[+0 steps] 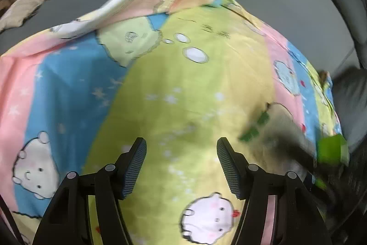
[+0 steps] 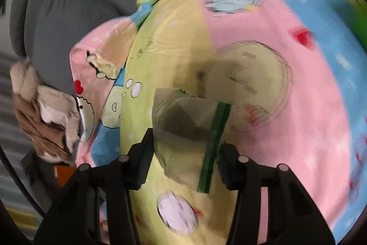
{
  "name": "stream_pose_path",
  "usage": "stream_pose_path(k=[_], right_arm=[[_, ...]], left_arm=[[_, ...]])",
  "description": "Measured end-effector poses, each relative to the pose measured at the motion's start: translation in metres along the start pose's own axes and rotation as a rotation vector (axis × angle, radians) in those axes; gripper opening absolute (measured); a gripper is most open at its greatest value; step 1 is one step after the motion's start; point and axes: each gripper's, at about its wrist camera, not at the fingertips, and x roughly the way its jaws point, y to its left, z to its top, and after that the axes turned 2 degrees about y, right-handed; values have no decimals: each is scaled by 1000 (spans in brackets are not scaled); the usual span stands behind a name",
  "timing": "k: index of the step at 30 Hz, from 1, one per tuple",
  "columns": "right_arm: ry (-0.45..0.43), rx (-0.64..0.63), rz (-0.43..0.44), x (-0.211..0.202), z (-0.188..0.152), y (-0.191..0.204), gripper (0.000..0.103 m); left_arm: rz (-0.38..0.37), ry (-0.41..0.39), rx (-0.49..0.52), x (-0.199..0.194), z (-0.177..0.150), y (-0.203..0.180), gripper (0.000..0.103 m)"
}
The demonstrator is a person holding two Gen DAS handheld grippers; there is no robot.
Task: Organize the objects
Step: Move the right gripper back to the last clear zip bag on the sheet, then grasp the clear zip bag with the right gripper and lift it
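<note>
- Clearly the right gripper (image 2: pixel 183 157) is the one engaged — a translucent bag with a green strip (image 2: pixel 195 121) sits between its fingers, which look closed against the bag's sides, though blur makes the contact hard to confirm.
- The bag hangs just above the cartoon-print cover (image 2: pixel 263 66), its green strip running roughly along the fingers' direction.
- The left gripper (image 1: pixel 181 164) stands wide apart and holds nothing, hovering over the cover's yellow band.
- From the left wrist view the bag lies to the right, near the cover's edge — so the right hand is nearer.
- A beige cloth (image 2: pixel 45 116) lies beside the cover on the grey sofa (image 2: pixel 68 22).
</note>
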Motion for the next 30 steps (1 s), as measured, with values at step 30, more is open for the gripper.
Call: stream_pose_path(k=[30], right_arm=[[-212, -31, -16, -83, -10, -59, 50]], left_arm=[[-255, 252, 240, 20, -52, -93, 64]])
